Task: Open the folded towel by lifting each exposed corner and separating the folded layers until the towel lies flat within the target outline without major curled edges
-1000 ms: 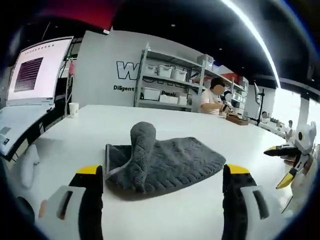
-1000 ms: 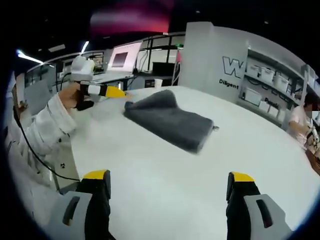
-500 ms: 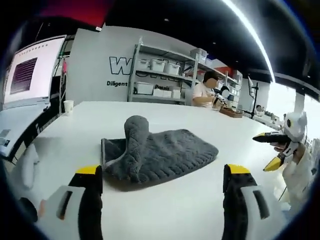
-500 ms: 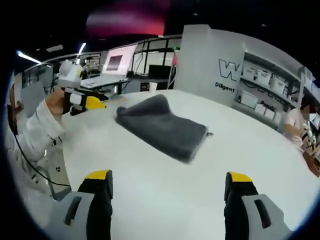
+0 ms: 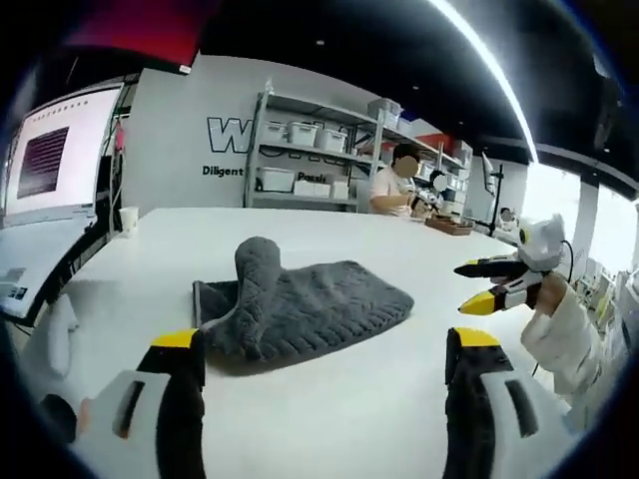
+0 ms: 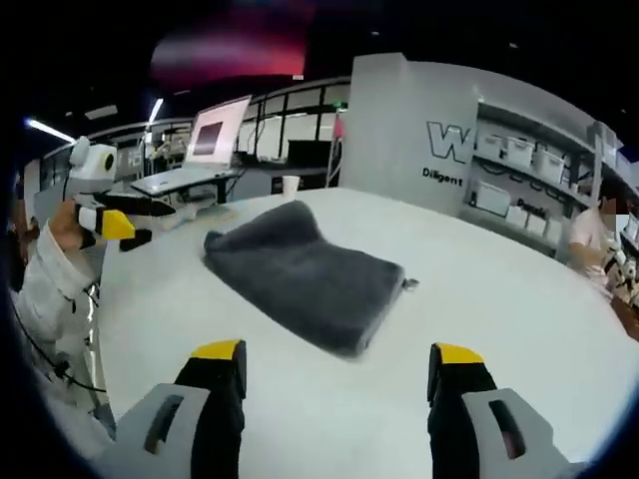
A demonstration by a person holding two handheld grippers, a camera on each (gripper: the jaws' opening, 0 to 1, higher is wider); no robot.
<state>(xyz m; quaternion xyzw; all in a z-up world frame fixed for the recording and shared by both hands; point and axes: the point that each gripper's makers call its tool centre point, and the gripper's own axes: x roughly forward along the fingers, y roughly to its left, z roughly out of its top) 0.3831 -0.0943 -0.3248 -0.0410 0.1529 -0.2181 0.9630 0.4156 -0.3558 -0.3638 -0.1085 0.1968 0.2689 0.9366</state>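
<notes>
A dark grey folded towel [image 5: 300, 309] lies on the white table [image 5: 329, 419], with one corner humped up at its left end [image 5: 258, 269]. In the right gripper view the same towel [image 6: 300, 274] lies ahead, the hump at its far left. My left gripper [image 5: 324, 364] hangs open above the table, short of the towel's near edge, nothing between its fingers. My right gripper [image 6: 334, 374] is open too, just short of the towel. The right gripper [image 5: 484, 284] also appears at the right of the left gripper view, the left gripper [image 6: 110, 220] at the left of the right gripper view.
A laptop [image 5: 50, 170] and a paper cup [image 5: 129, 219] stand at the table's far left. Shelving with white bins [image 5: 310, 160] lines the back wall. A person [image 5: 391, 190] works at a bench behind. The table edge [image 6: 100, 379] runs near my sleeve.
Both views have shifted with the hands. The right gripper has come closer to the towel and its jaws stand a little narrower. The towel itself has not moved.
</notes>
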